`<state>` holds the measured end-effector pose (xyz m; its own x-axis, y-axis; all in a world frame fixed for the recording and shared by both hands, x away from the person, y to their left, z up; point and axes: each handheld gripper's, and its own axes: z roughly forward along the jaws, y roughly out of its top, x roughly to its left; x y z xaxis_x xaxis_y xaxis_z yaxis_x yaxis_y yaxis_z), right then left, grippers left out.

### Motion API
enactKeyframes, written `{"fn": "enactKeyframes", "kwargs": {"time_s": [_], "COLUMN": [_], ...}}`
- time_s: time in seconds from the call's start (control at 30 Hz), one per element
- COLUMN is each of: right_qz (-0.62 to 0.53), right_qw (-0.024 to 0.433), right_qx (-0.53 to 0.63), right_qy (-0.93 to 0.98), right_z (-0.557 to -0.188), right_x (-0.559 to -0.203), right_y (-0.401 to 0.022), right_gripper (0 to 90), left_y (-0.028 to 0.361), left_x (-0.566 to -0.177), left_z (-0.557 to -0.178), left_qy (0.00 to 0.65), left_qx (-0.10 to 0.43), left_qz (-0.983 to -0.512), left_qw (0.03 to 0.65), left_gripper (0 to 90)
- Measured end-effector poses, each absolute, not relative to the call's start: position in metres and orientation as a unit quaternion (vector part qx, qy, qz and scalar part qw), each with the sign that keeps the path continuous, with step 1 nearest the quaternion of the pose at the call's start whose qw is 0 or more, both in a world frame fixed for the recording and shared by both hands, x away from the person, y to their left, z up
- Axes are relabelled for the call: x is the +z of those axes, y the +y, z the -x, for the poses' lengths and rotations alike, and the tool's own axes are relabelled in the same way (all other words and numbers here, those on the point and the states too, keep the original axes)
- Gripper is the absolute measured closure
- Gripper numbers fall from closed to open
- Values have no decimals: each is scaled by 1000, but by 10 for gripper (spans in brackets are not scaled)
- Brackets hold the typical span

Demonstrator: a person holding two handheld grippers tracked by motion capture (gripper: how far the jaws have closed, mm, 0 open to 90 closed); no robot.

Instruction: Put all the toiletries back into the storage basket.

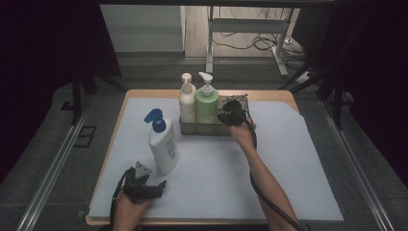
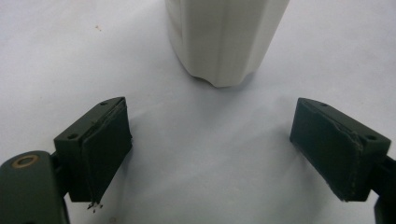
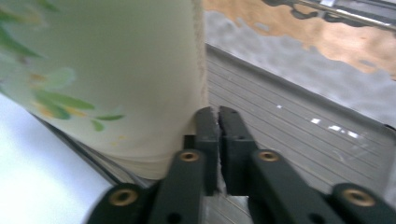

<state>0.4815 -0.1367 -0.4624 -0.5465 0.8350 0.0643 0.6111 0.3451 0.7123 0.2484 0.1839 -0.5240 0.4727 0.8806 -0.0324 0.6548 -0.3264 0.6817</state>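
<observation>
I am holding my left gripper (image 1: 146, 185) low over the near left part of the table (image 1: 284, 96), its jaws spread wide with nothing between them. In the left gripper view they are framing bare white sheet, and the base of the white bottle (image 2: 224, 39) is standing just ahead of them, apart from both pads.

That white bottle (image 1: 163, 147) with the blue pump is standing upright on the white sheet (image 1: 269, 163), its long axis vertical and leaning a little in the high view, the blue spout pointing toward the left. It is standing alone, near the wire basket (image 1: 204, 129) but not in it.

I am reaching my right gripper (image 1: 231, 115) to the far middle of the table, at the right end of the basket. Its jaws are pressed together with nothing visible between them, and in the right gripper view they are lying just beside the wall of the green bottle (image 3: 107, 79); whether they touch it, I cannot tell.

I am counting three pump bottles in all: one white with a blue pump, one cream bottle (image 1: 187, 103) and one green bottle (image 1: 207, 103). The cream and green ones are standing upright side by side in the basket, cream on the left, their pale pumps pointing left. There is one basket and one sheet.
</observation>
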Motion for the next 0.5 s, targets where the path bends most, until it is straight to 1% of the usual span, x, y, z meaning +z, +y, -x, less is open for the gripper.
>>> {"fn": "enactKeyframes", "kwargs": {"time_s": [0.1,0.2,0.3,0.37,0.4,0.5], "right_qz": [-446,-441,-437,-435,-437,-437], "right_qw": [158,169,179,179,182,183], "right_qx": [360,359,361,363,364,369], "right_qy": [804,805,804,804,802,800], "right_z": [-480,-477,-473,-471,-469,-465], "right_x": [-460,-455,-451,-449,-448,-447], "right_y": [-140,-142,-146,-149,-152,-157], "right_gripper": [796,773,730,691,646,575], "left_y": [184,184,184,184,184,184], "left_x": [-524,-524,-524,-524,-524,-524], "left_z": [-248,-248,-248,-248,-248,-249], "left_qy": [483,483,483,483,483,483], "left_qx": [175,175,175,175,175,175], "left_qz": [-795,-795,-795,-795,-795,-795], "left_qw": [322,322,322,322,323,323], "left_gripper": [120,120,120,120,120,120]}}
